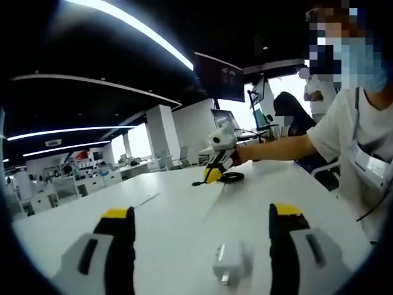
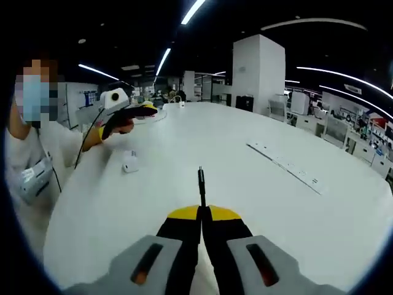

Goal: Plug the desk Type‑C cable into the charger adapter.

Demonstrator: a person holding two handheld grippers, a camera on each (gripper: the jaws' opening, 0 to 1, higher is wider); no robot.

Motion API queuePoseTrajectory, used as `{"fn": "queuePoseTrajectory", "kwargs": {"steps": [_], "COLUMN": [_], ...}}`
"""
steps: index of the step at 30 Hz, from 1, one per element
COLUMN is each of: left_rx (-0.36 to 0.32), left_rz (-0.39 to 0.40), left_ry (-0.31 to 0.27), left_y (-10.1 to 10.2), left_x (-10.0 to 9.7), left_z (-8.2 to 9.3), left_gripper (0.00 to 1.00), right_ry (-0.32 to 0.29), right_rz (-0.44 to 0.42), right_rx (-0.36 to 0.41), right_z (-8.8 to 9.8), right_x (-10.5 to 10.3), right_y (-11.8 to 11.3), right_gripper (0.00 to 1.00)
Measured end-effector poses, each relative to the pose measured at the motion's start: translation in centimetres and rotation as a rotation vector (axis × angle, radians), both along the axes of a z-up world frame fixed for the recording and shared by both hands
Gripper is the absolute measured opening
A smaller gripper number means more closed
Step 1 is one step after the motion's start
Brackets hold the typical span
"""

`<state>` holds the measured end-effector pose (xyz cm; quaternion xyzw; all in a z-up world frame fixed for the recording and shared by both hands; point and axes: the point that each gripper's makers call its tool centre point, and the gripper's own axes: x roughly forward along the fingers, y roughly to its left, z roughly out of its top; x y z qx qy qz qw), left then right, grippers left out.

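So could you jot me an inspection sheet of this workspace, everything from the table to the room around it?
Surface: large white table, mostly bare.
Job's things: white charger adapter lying between the left gripper's open fingers; Type-C cable plug sticking out from the right gripper.
Clutter: flat white strip on the table.
Grippers: left open, right shut on the cable.
Cables: black coil behind the right gripper.
Surroundings: open office, ceiling light strips, desks, people.

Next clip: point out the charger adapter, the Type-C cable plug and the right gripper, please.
charger adapter (image 1: pixel 228 260): left gripper view, white body.
Type-C cable plug (image 2: pixel 201 177): right gripper view, black tip.
right gripper (image 2: pixel 201 212): right gripper view, between yellow fingertips.
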<state>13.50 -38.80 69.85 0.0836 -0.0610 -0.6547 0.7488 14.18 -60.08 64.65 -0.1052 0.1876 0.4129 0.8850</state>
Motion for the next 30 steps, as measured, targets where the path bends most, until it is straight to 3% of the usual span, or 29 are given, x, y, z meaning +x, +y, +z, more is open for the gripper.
{"fn": "queuePoseTrajectory", "kwargs": {"steps": [5, 13, 19, 30], "left_rx": [0.001, 0.002, 0.0, 0.004], "left_rz": [-0.005, -0.013, -0.024, -0.03], "left_ry": [0.0, 0.001, 0.013, 0.007], "left_y": [0.0, -0.1, -0.2, -0.3], "left_x": [-0.1, -0.4, -0.6, -1.1], "left_z": [0.0, 0.1, 0.0, 0.0], "left_gripper": [0.91, 0.91, 0.91, 0.91], "right_ry": [-0.027, -0.037, -0.037, -0.042], "right_rz": [0.033, 0.078, 0.091, 0.101], "right_rx": [0.023, 0.0, -0.043, -0.036], "right_z": [0.8, 0.5, 0.0, 0.0], "right_x": [-1.8, -3.7, -4.6, -6.2], "right_y": [1.9, 4.1, 4.8, 5.8], "right_gripper": [0.03, 0.03, 0.03, 0.03]}}
